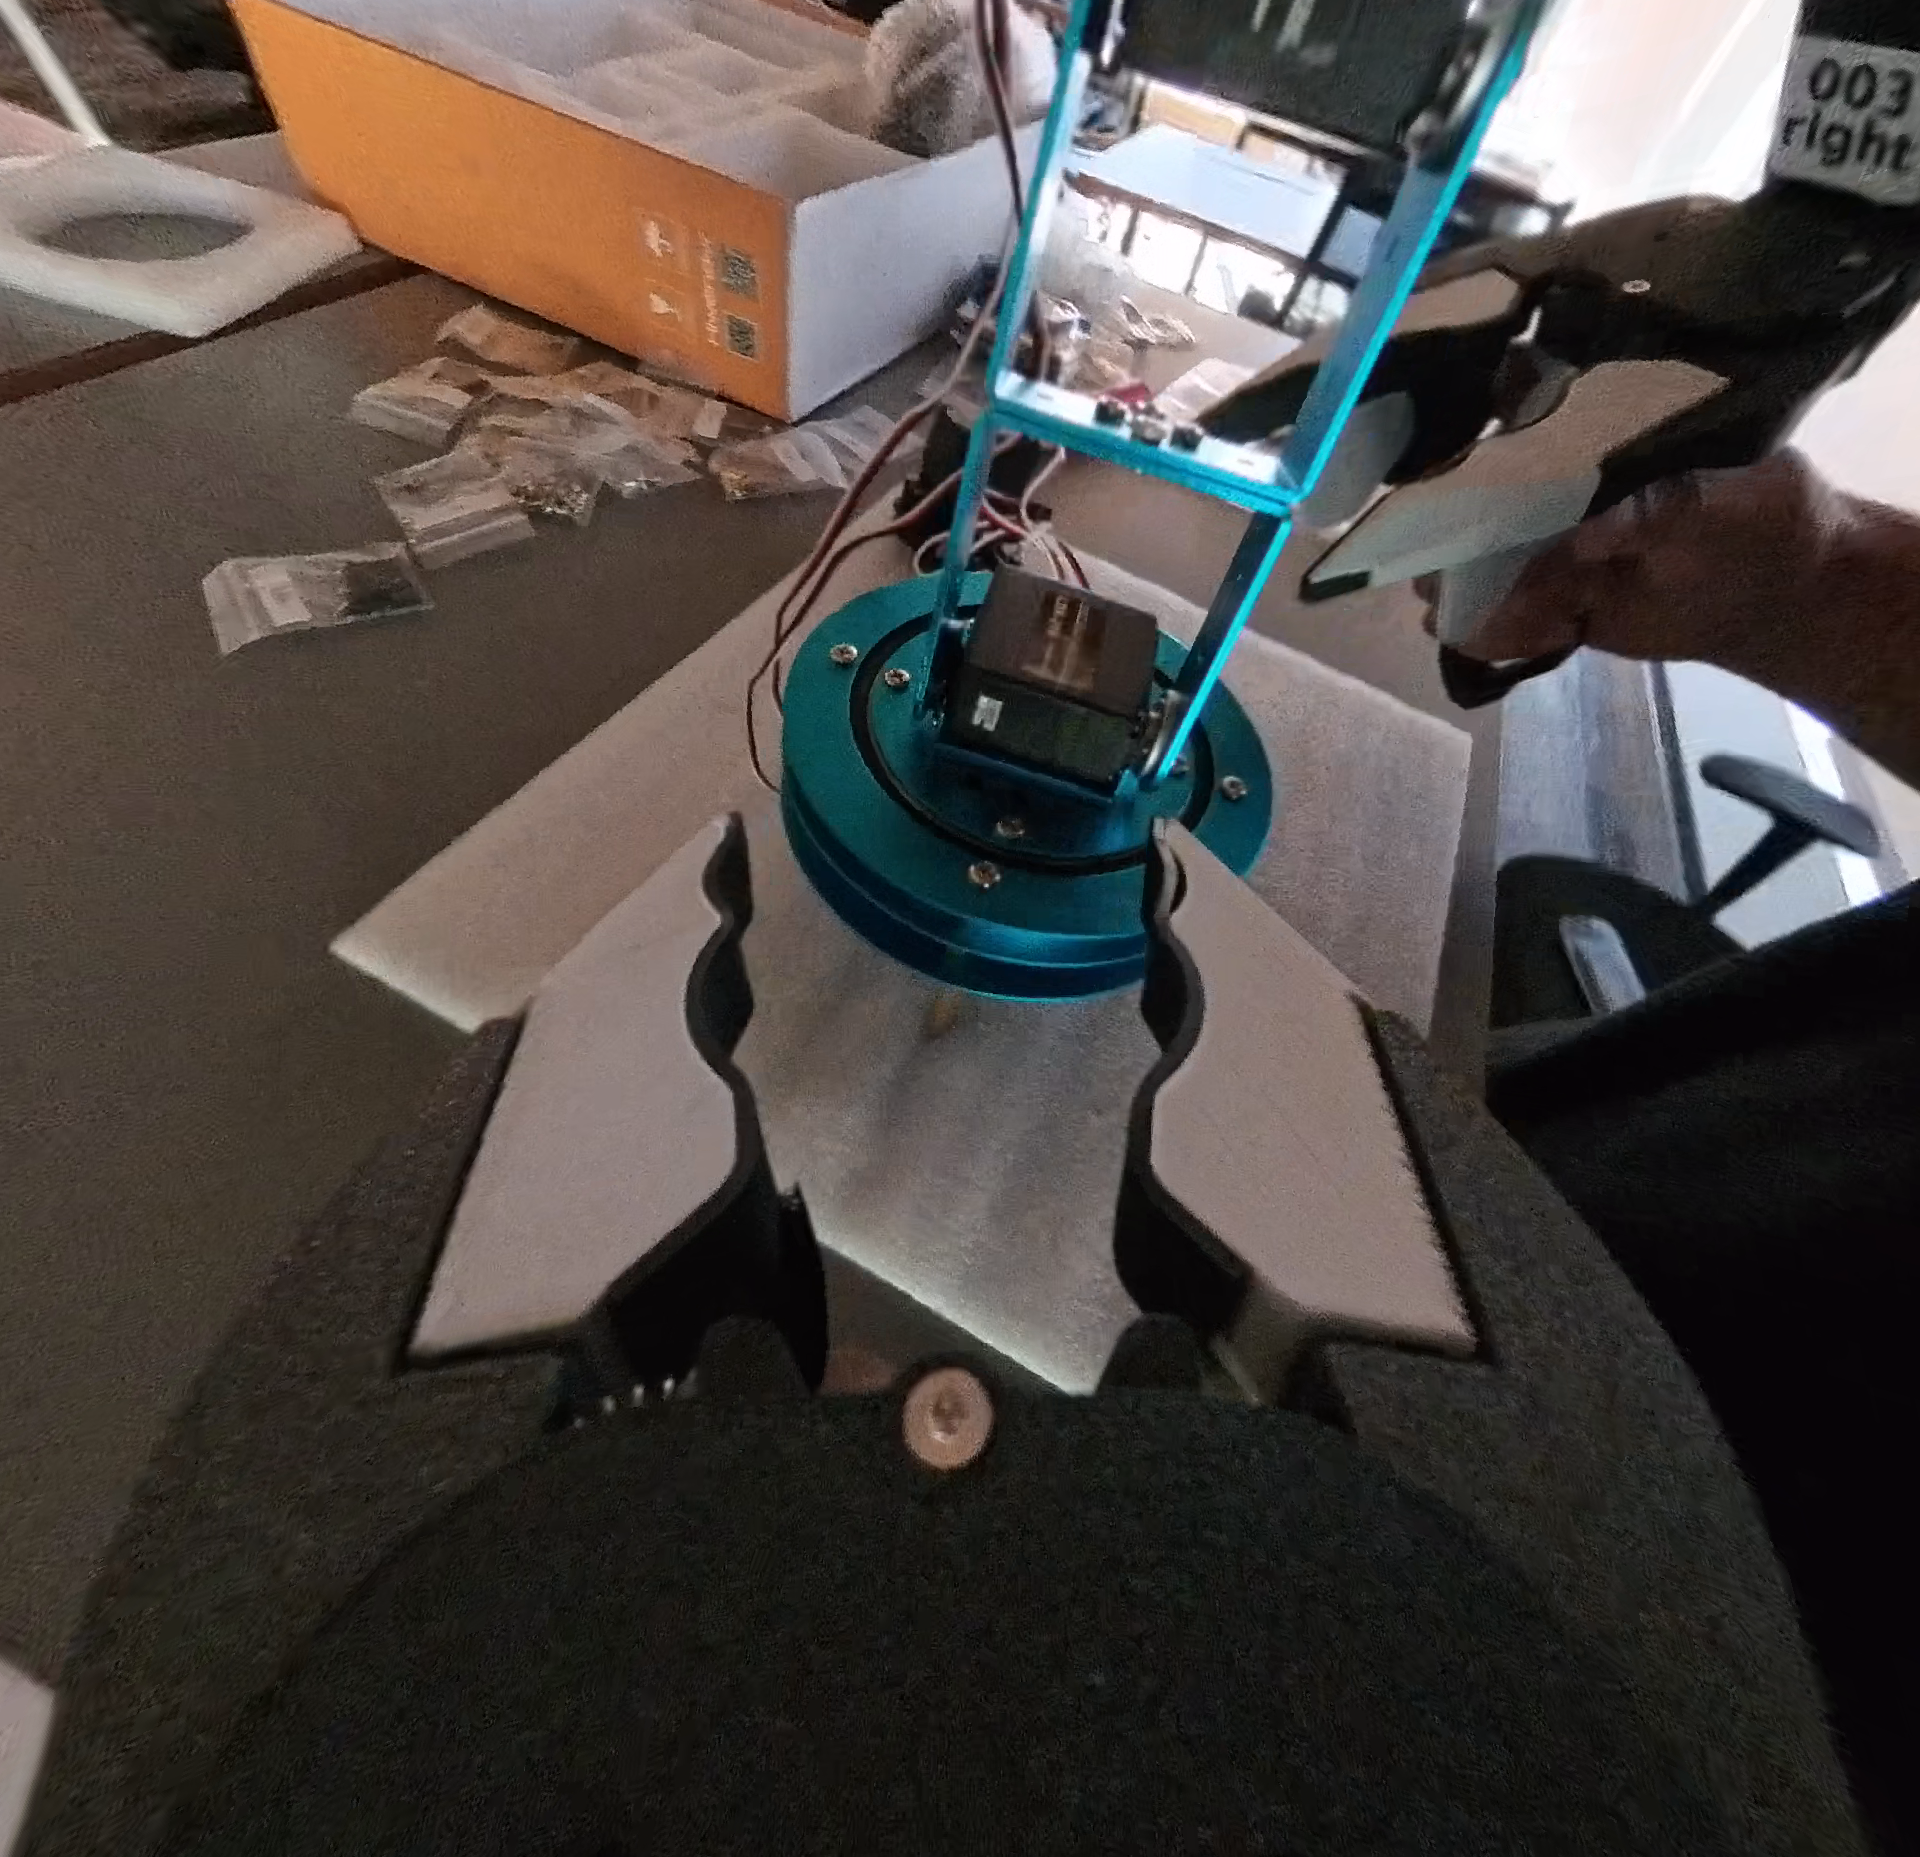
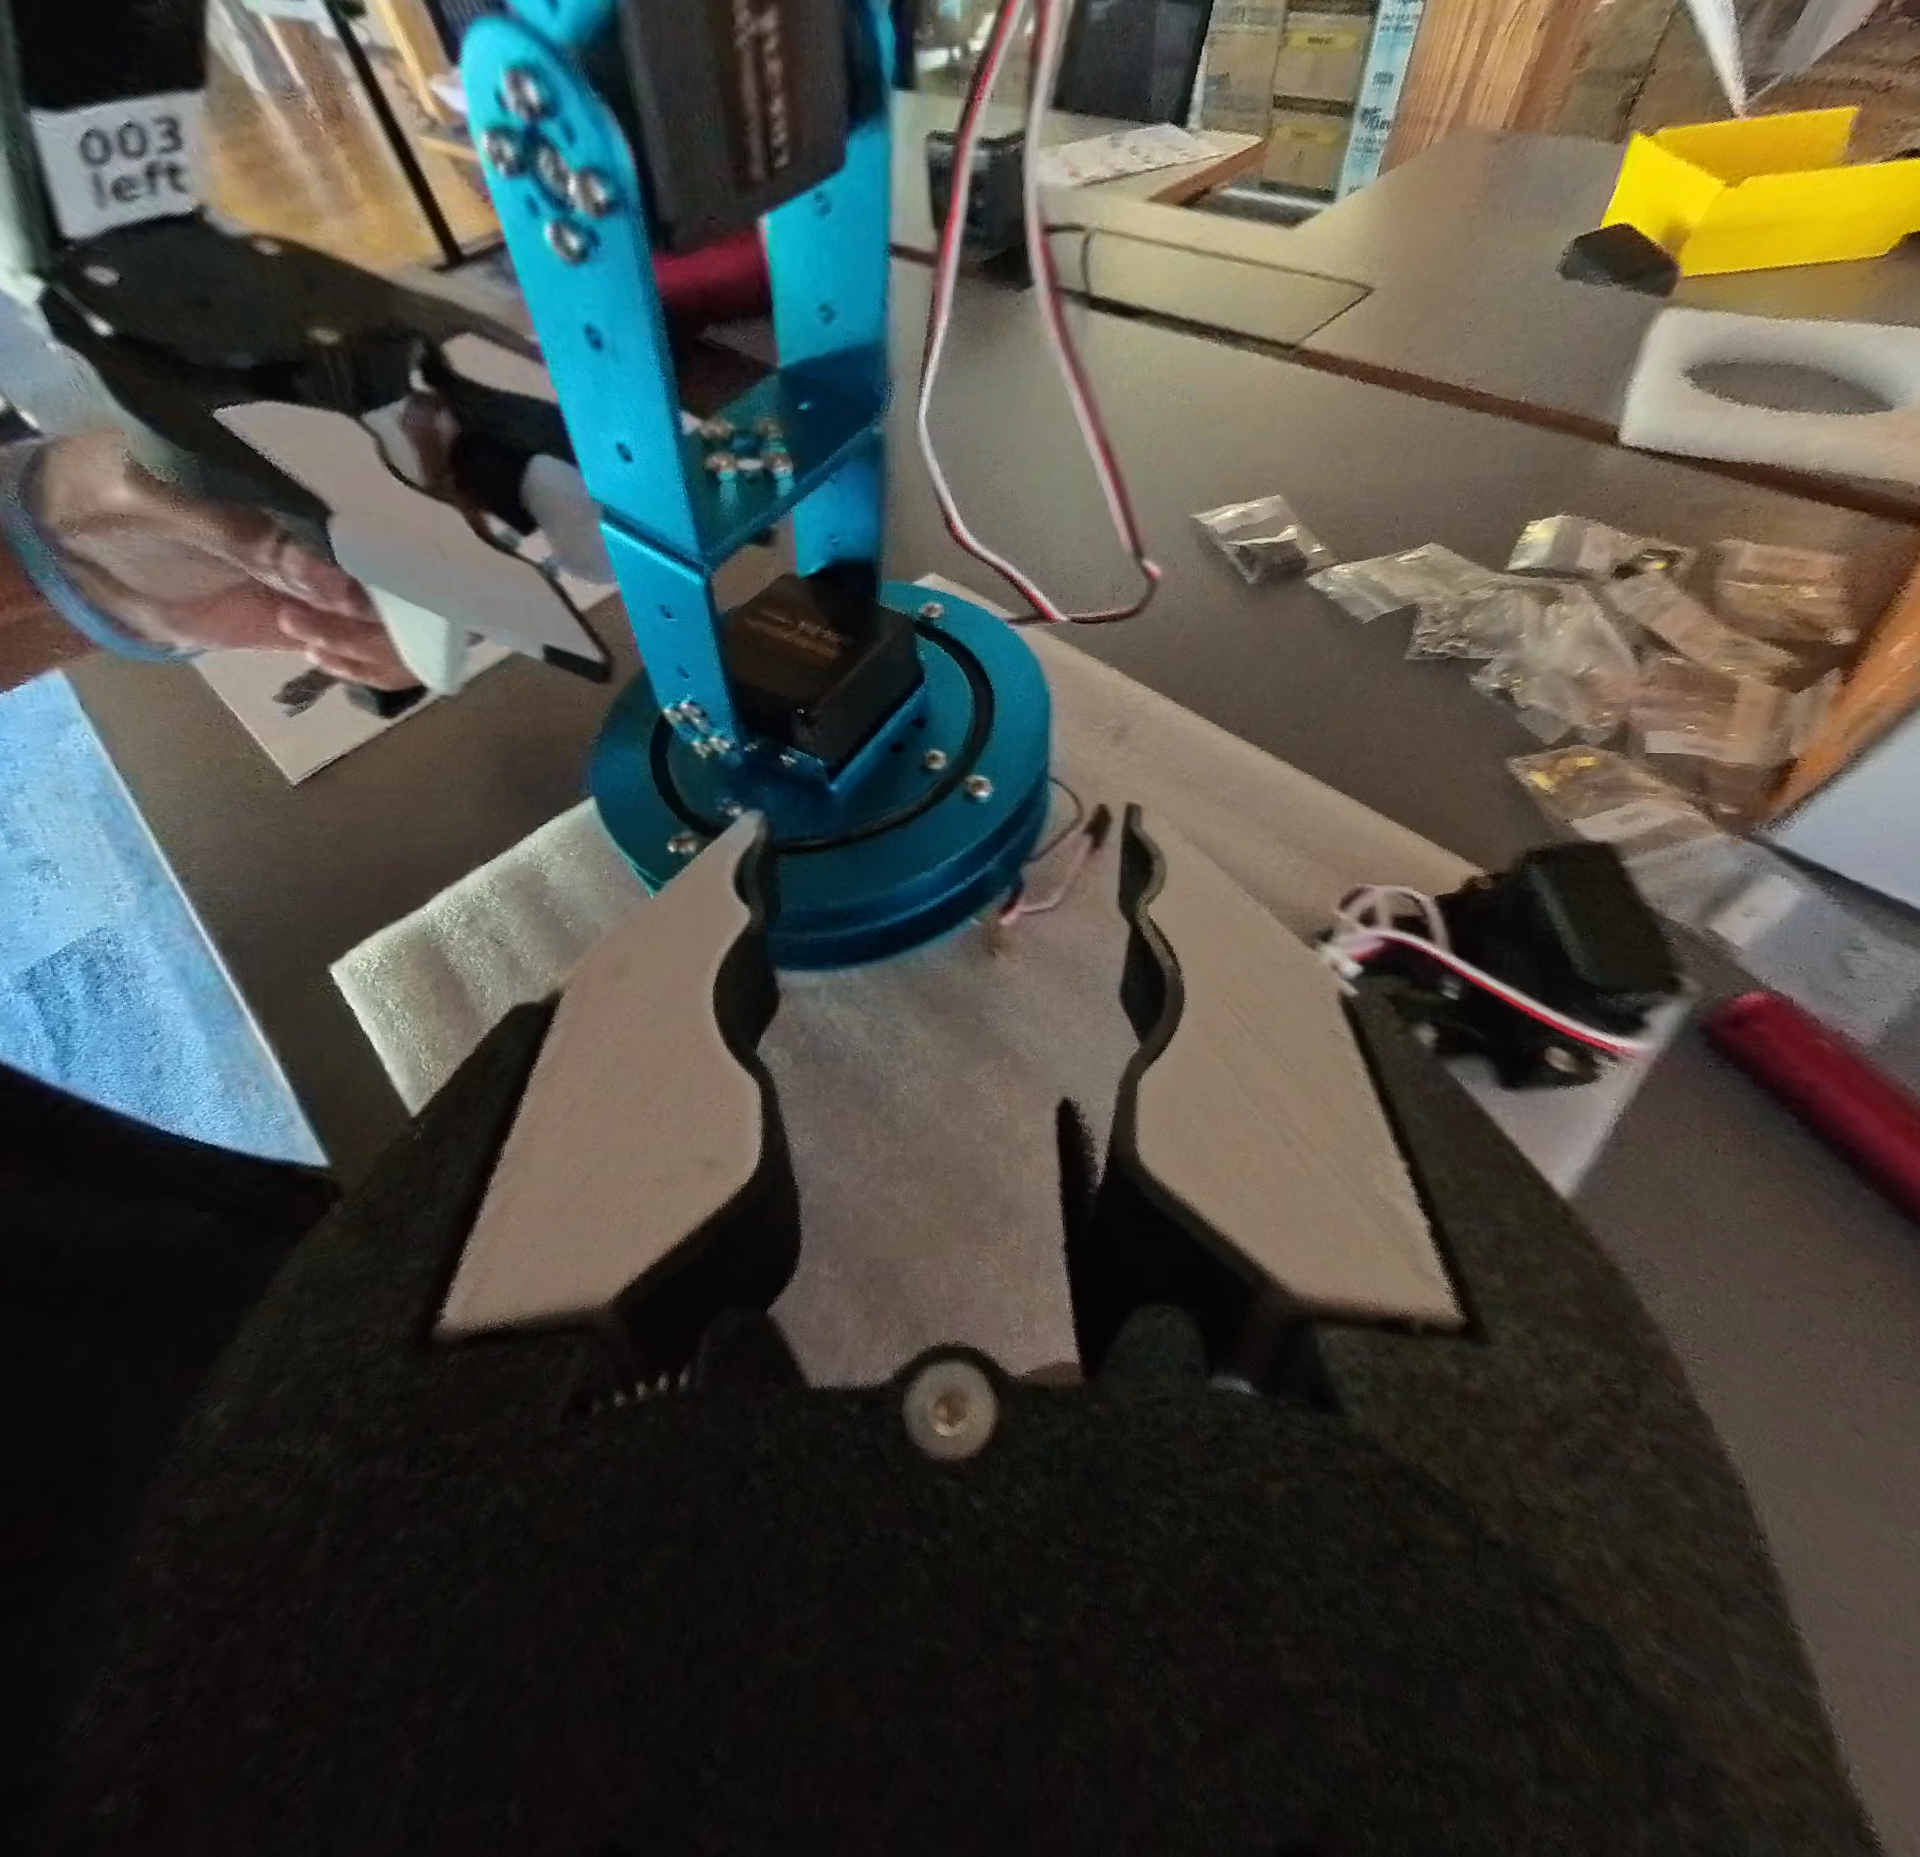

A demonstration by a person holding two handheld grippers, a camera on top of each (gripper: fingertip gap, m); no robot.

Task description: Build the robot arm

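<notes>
Blue metal arm kit [image 1: 1023, 820] stands on white foam sheet [image 1: 1340, 768] on table [image 1: 208, 872]. Left tool [image 1: 951, 851] and right tool [image 2: 940, 831]: both spread wide, empty, just beside round base. Judged rigid, top-heavy, wires fragile; grip base or uprights.

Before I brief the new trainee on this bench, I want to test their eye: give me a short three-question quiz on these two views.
1. True or false: the left gripper is open.
2. What does the round blue base stand on? A) white foam sheet B) orange box C) bare table
3. Fill in: to the right of the right gripper, a loose black servo lies next to a ___ tool handle.

Key: 1 true; 2 A; 3 red.
</notes>
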